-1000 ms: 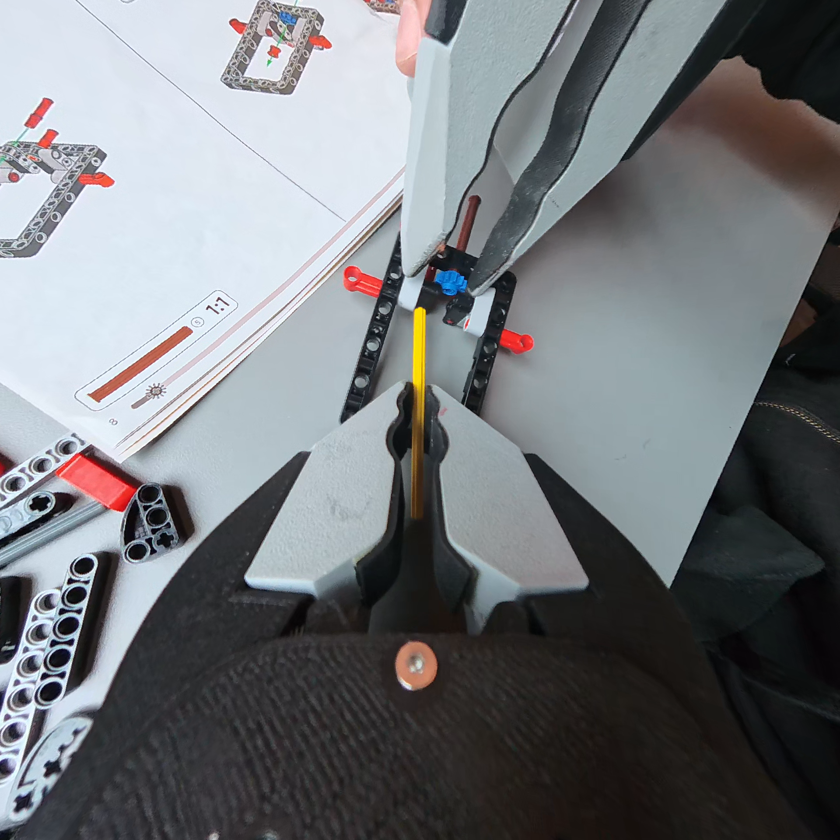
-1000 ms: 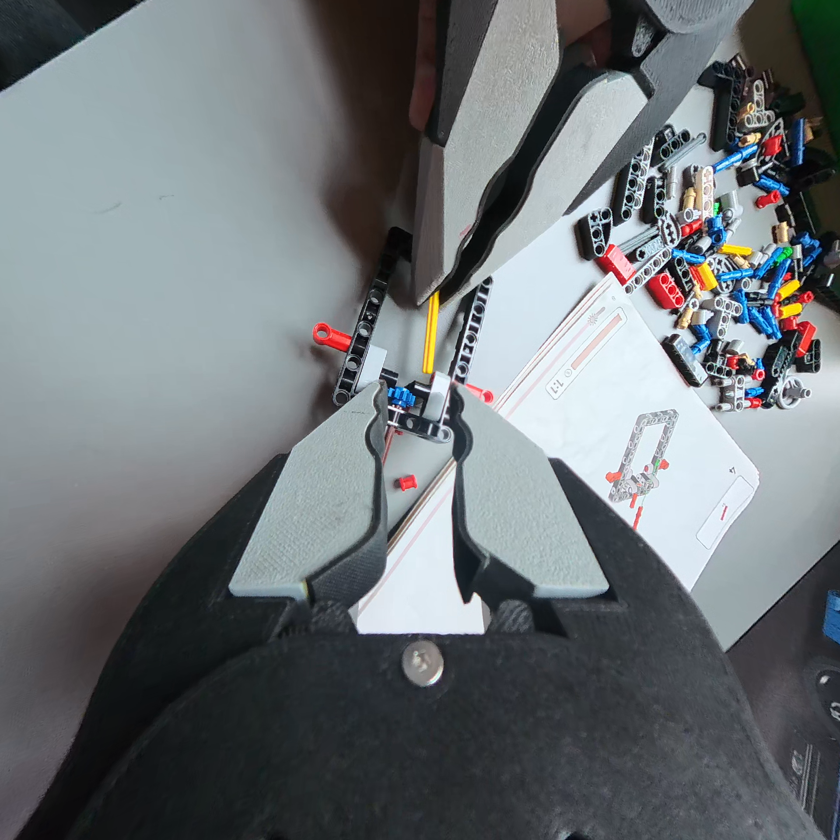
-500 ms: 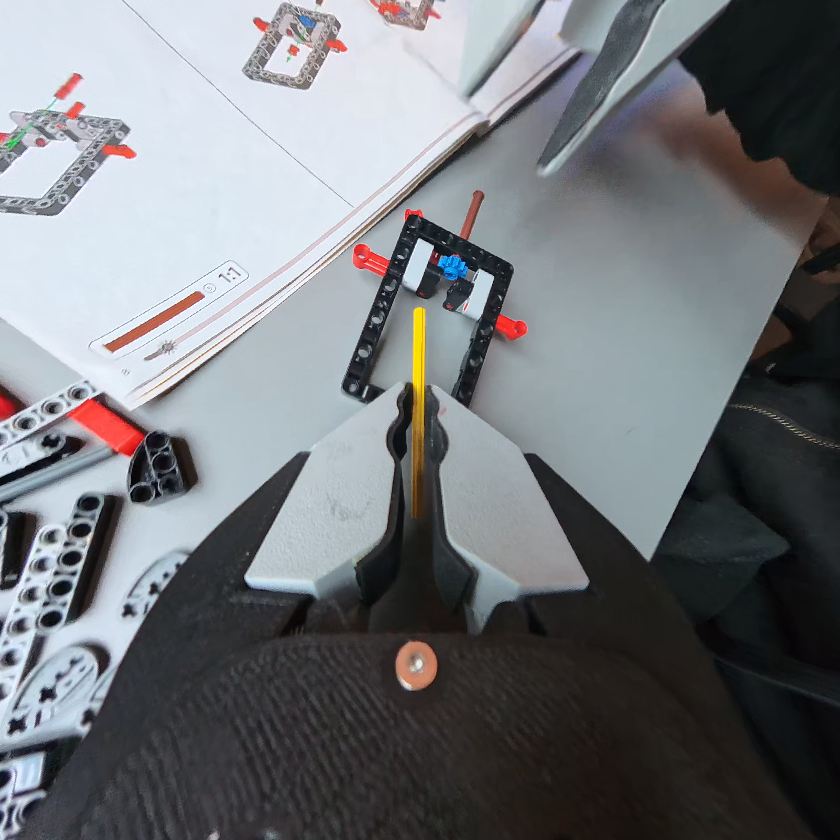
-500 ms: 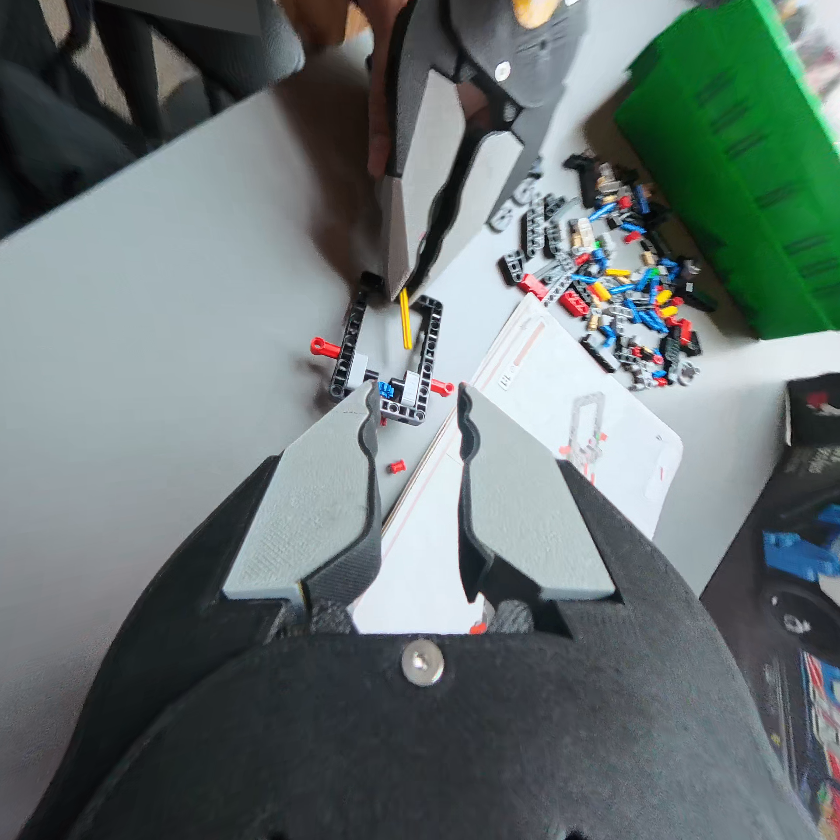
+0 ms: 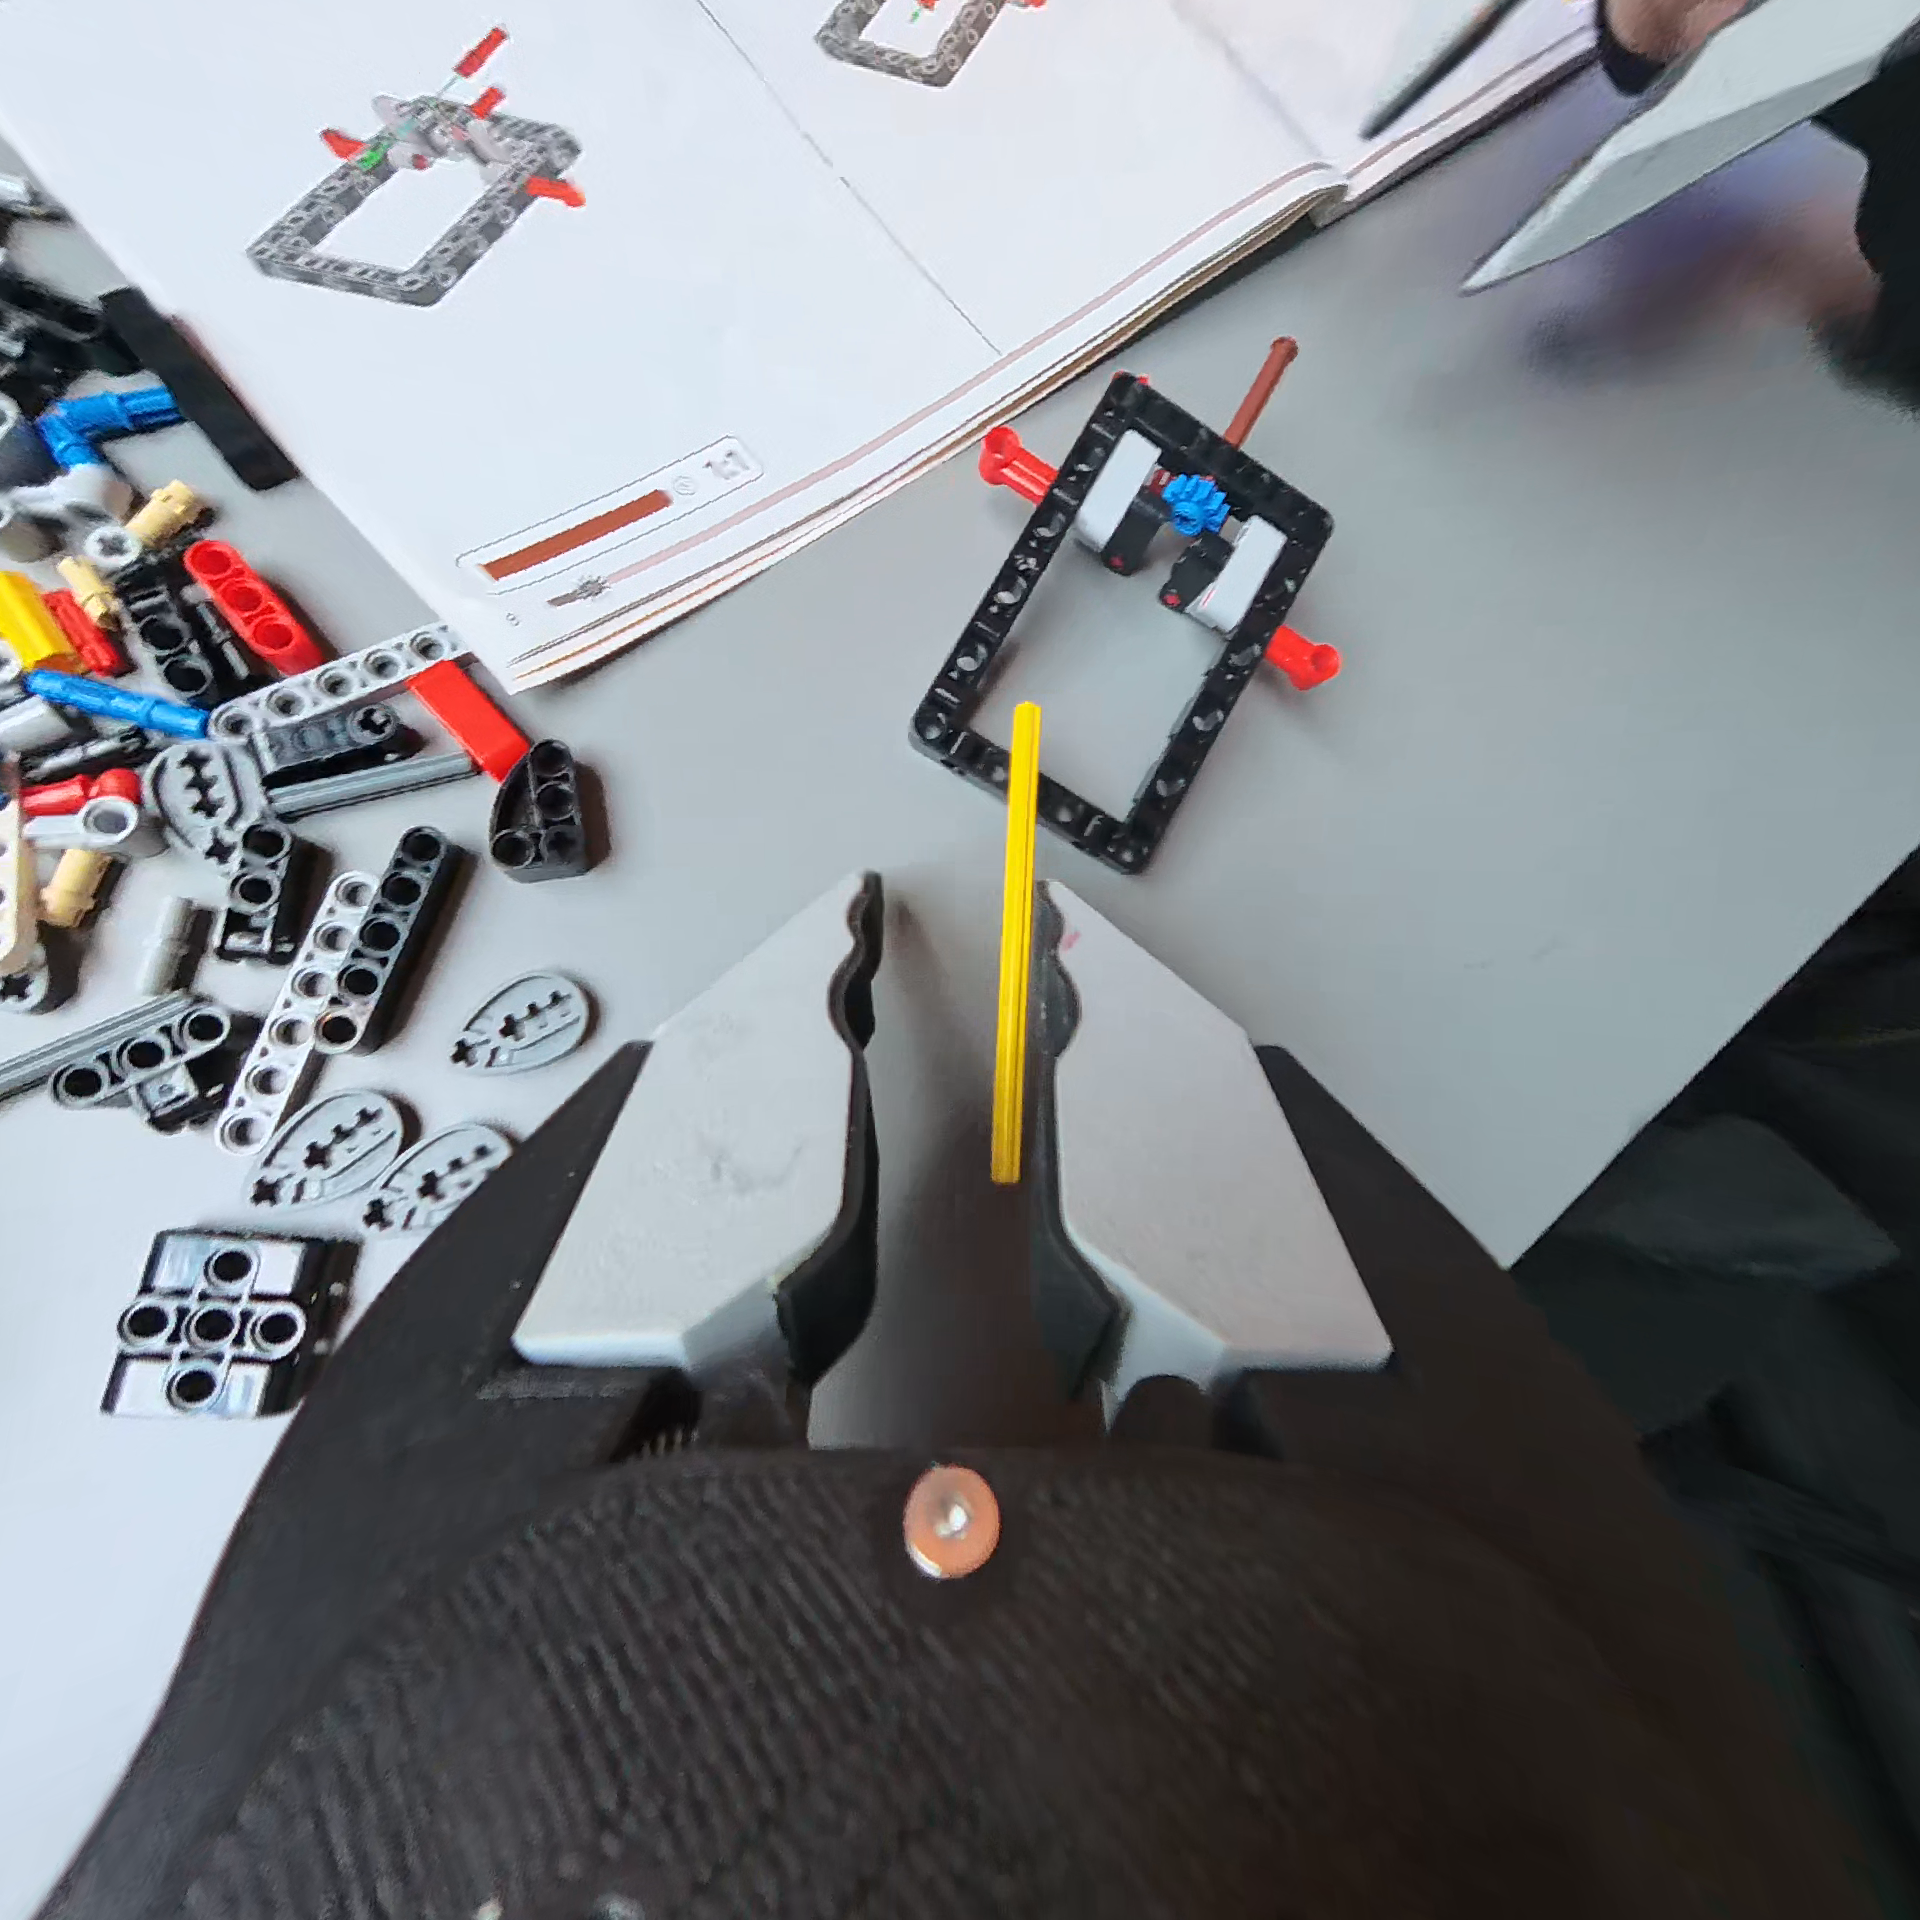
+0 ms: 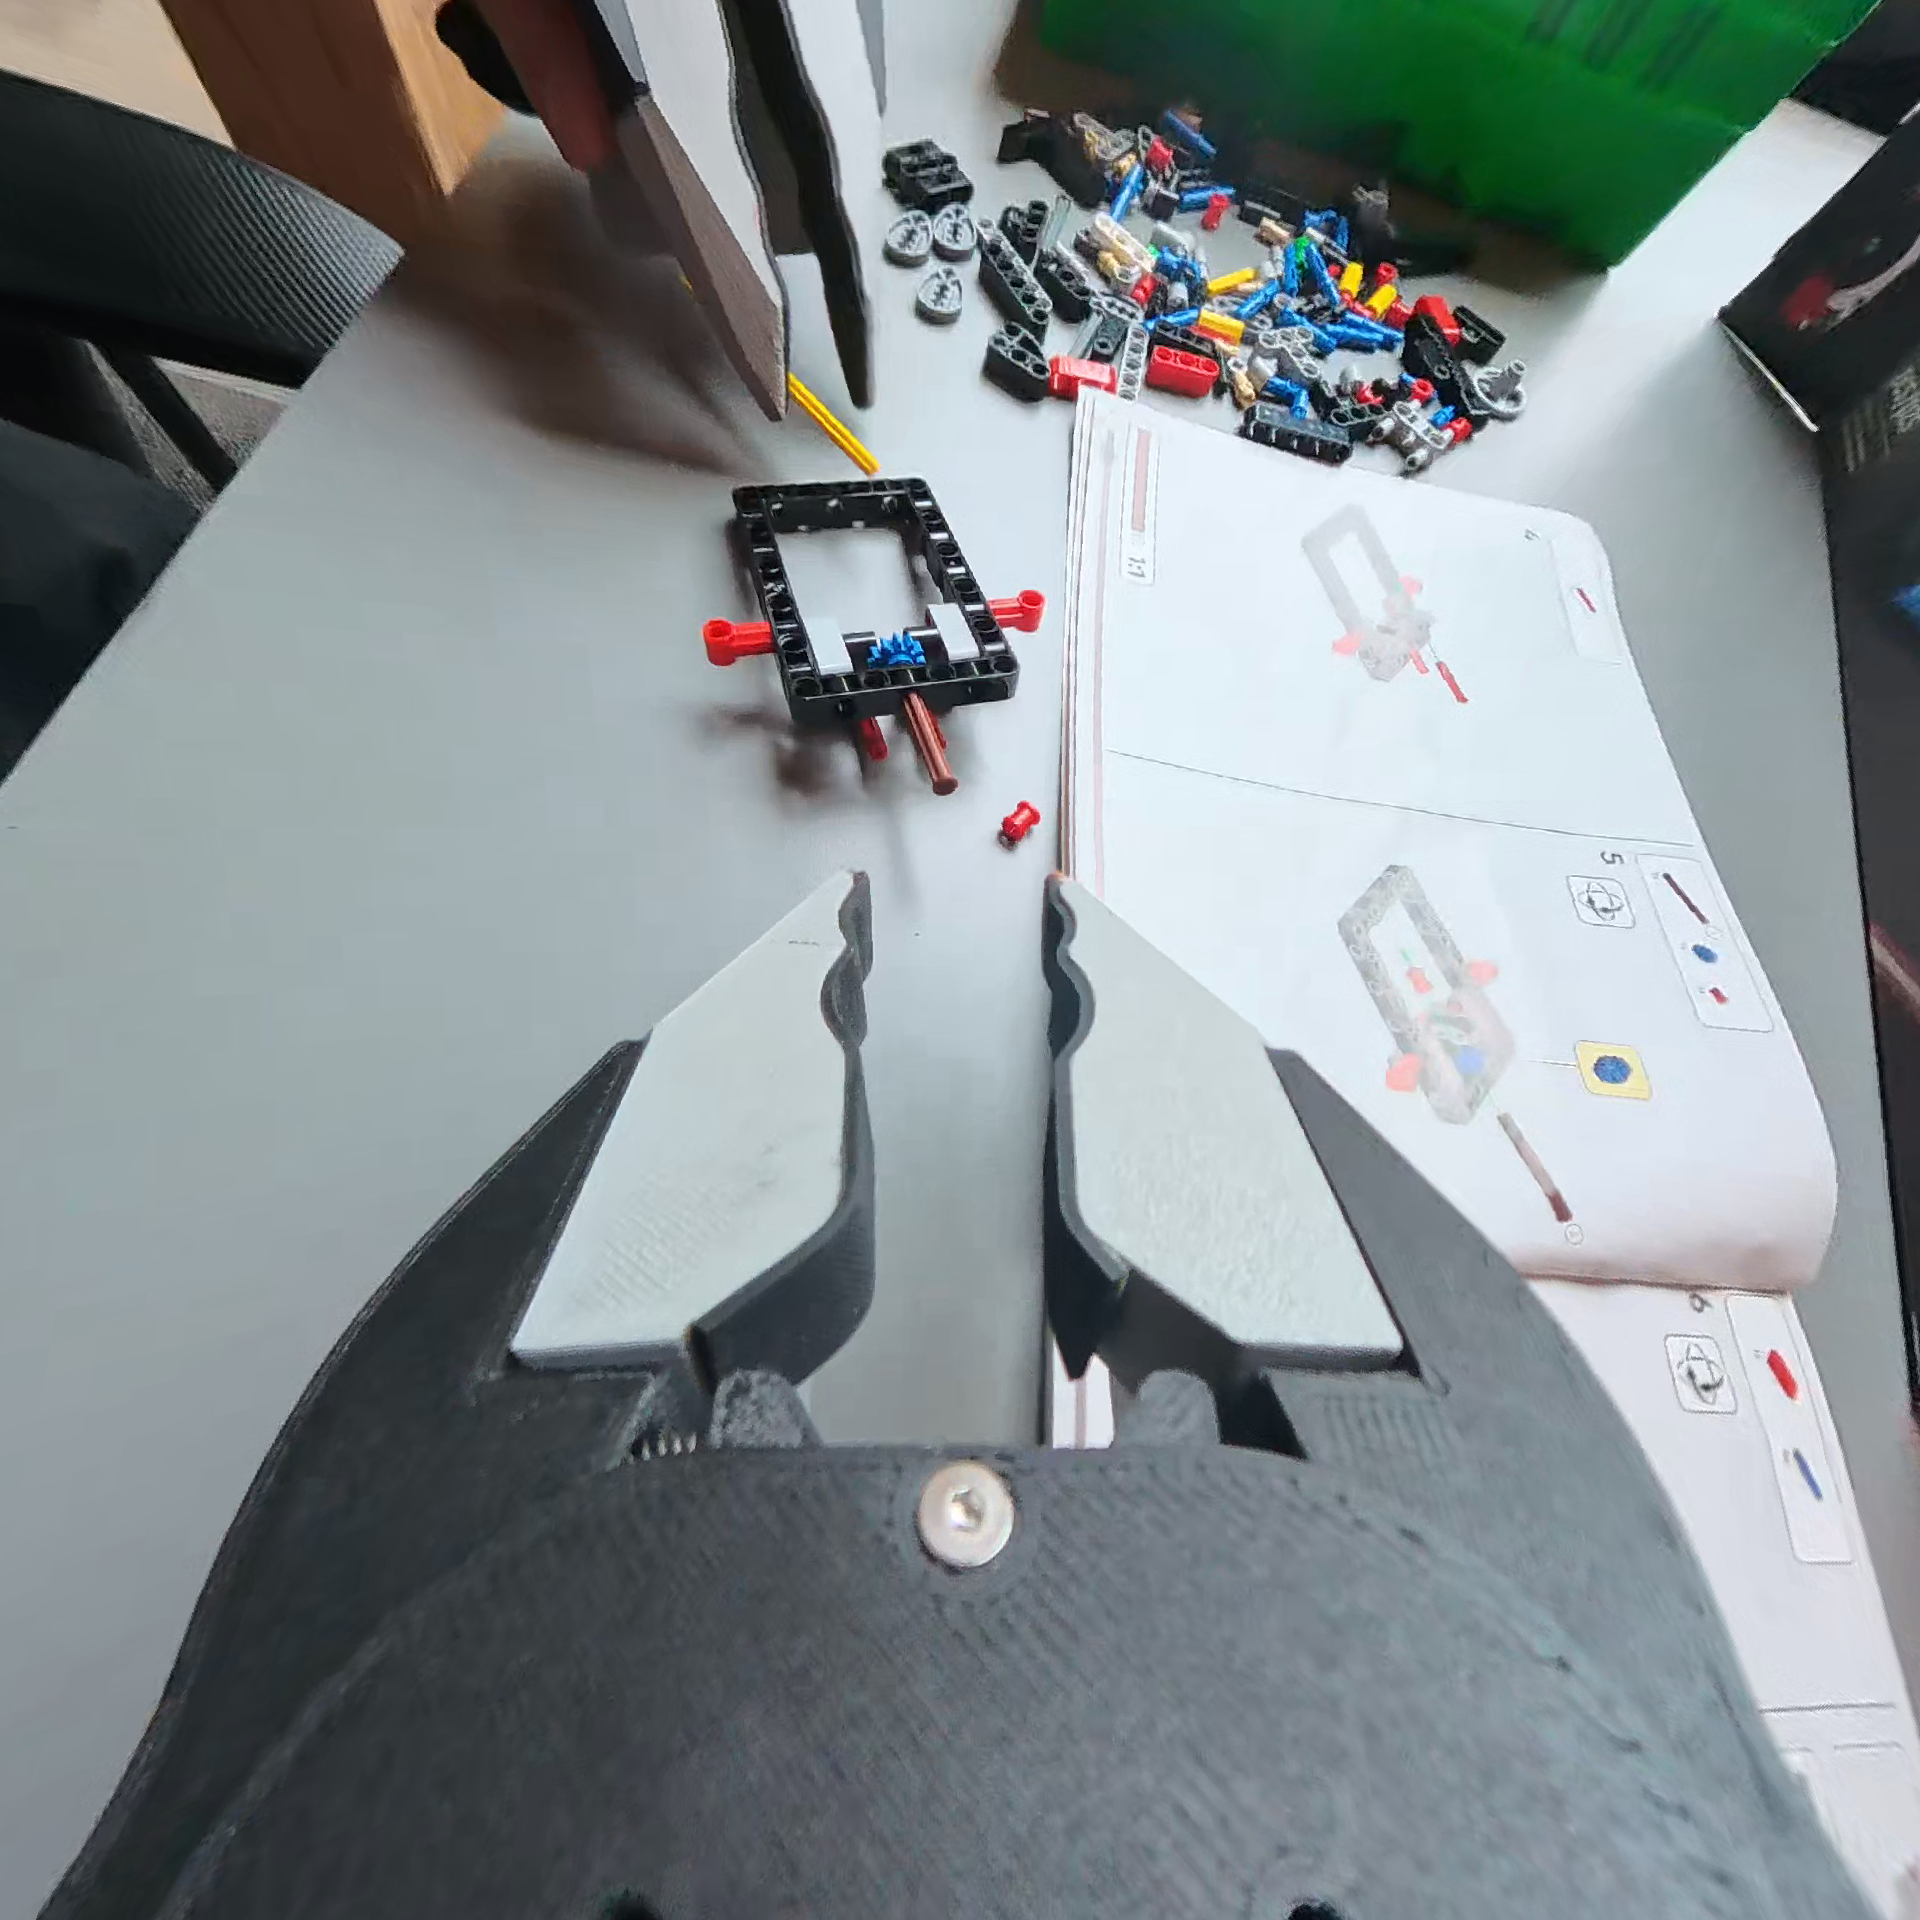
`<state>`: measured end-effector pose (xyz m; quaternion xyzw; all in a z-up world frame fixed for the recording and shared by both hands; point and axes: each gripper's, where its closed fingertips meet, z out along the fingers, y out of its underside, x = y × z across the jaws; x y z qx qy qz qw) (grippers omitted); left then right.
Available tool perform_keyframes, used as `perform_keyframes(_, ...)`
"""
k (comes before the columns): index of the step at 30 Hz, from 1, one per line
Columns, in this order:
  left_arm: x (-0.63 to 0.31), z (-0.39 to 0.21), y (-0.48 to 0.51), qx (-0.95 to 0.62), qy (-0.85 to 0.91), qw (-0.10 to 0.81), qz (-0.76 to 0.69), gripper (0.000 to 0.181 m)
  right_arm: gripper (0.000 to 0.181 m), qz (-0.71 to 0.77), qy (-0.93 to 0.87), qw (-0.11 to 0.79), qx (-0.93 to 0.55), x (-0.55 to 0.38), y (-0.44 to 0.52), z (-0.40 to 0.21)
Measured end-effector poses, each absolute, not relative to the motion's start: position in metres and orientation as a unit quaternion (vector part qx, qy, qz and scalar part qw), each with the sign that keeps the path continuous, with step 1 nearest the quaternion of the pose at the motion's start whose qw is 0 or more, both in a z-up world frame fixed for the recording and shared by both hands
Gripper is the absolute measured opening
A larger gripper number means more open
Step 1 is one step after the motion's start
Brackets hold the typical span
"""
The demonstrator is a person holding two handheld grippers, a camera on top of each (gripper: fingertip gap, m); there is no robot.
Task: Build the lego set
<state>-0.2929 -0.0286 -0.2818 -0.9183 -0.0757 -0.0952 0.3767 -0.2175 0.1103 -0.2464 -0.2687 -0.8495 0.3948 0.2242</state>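
My left gripper (image 5: 954,894) has its jaws apart with the yellow axle (image 5: 1013,935) lying against the right finger, the black frame (image 5: 1117,623) at one o'clock on the table (image 5: 1507,675), while my right gripper (image 6: 954,894) gapes empty.

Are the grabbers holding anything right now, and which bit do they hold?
The right gripper is open and empty. The left gripper has opened too; the yellow rod leans on one finger's inside, so a real grip cannot be told.
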Motion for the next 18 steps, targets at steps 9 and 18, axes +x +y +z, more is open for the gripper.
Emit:
perform_keyframes(9,-0.303,-0.284,-0.031,-0.914,-0.116,0.366,-0.134,0.029,0.025,0.445,-0.823,0.172,-0.309,-0.218,0.112,-0.245)
perform_keyframes(18,-0.313,-0.279,-0.038,-0.927,-0.104,0.352,-0.072,0.035,0.018,0.422,-0.835,0.210,-0.282,-0.225,0.080,-0.228)
